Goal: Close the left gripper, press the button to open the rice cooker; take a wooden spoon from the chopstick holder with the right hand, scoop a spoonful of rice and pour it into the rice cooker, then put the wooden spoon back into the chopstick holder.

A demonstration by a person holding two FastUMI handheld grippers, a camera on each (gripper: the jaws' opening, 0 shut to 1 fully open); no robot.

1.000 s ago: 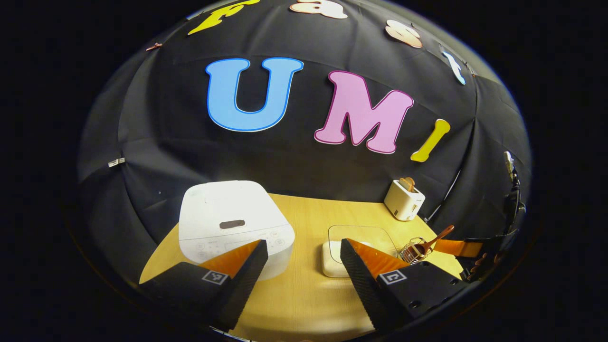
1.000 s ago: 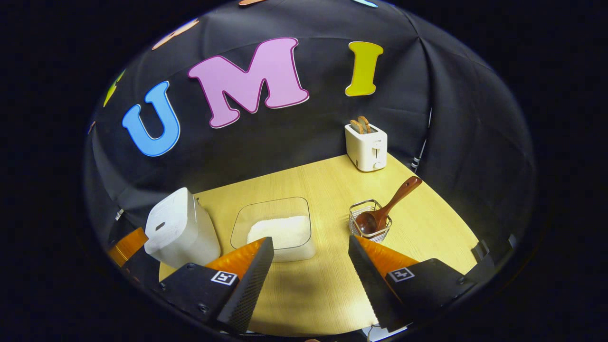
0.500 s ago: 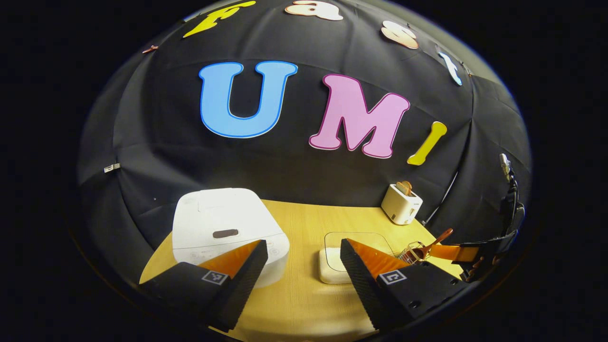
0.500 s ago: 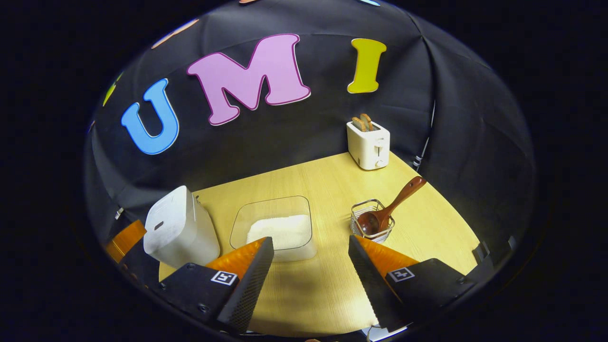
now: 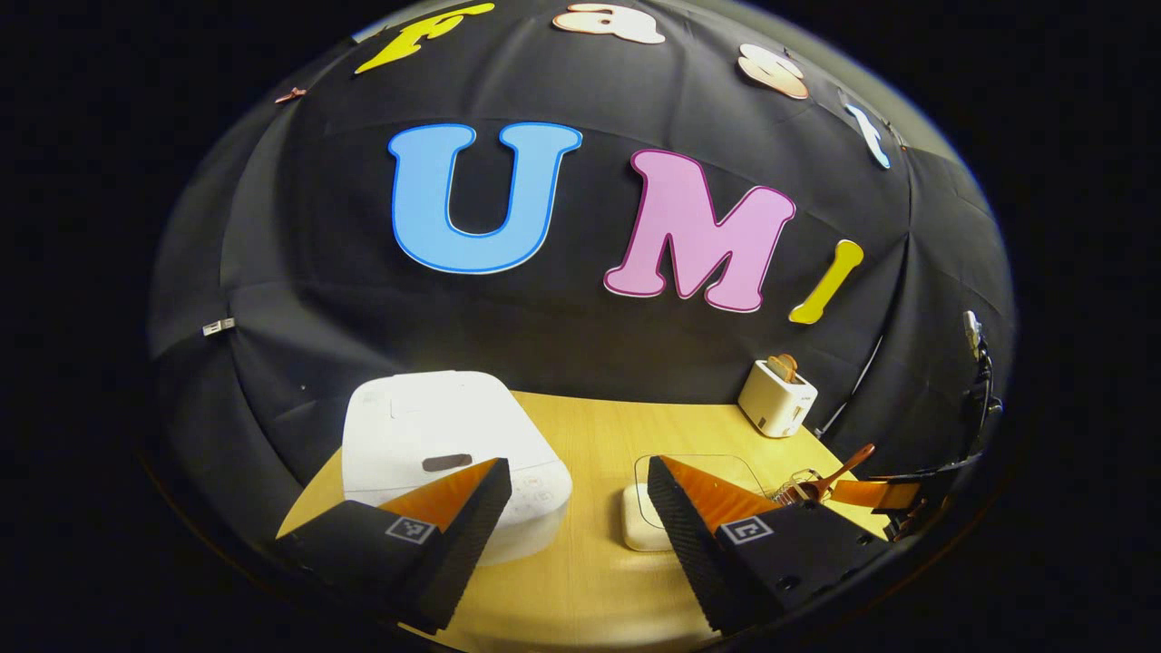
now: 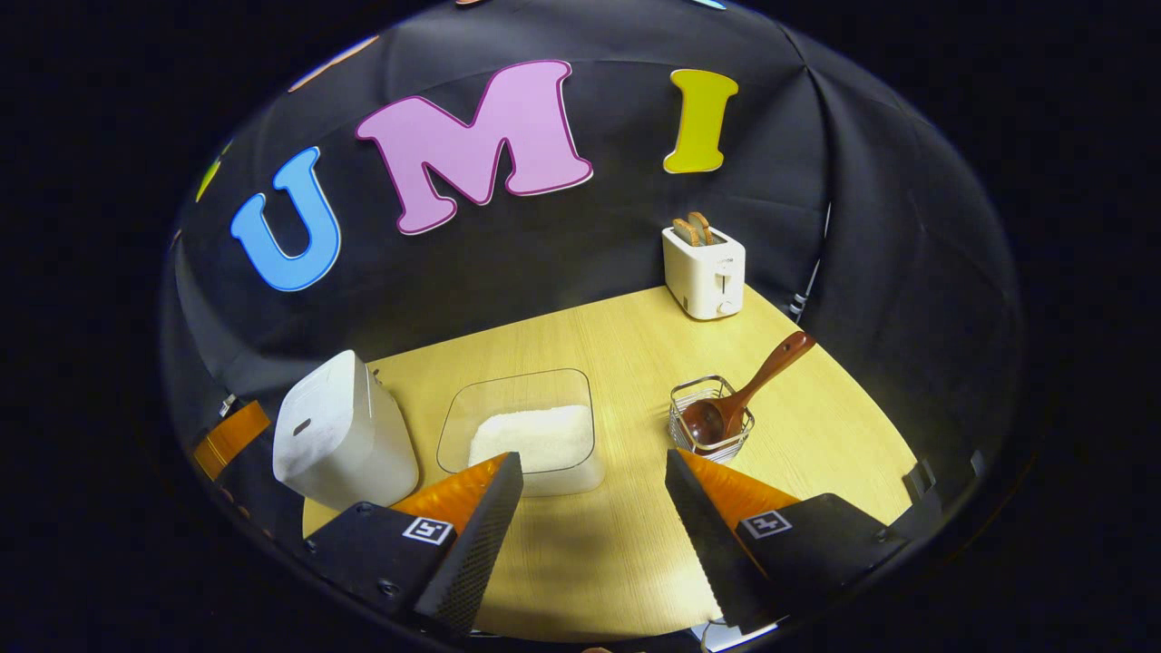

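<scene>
Rice cooker [image 5: 449, 453] sat lid-down at desk [image 5: 599, 435] left, just ahead of left hand-held gripper [image 5: 573, 512], jaws wide, not pinched for button yet. Right hand-held gripper [image 6: 594, 508] spread too, facing wooden spoon [image 6: 744, 394] leaning handle-out in chopstick holder [image 6: 710, 426], easy grab probably.

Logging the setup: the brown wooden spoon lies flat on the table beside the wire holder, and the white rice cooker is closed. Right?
Not quite. The right gripper view shows the brown wooden spoon standing bowl-down inside the wire holder. The white rice cooker is closed.
</scene>
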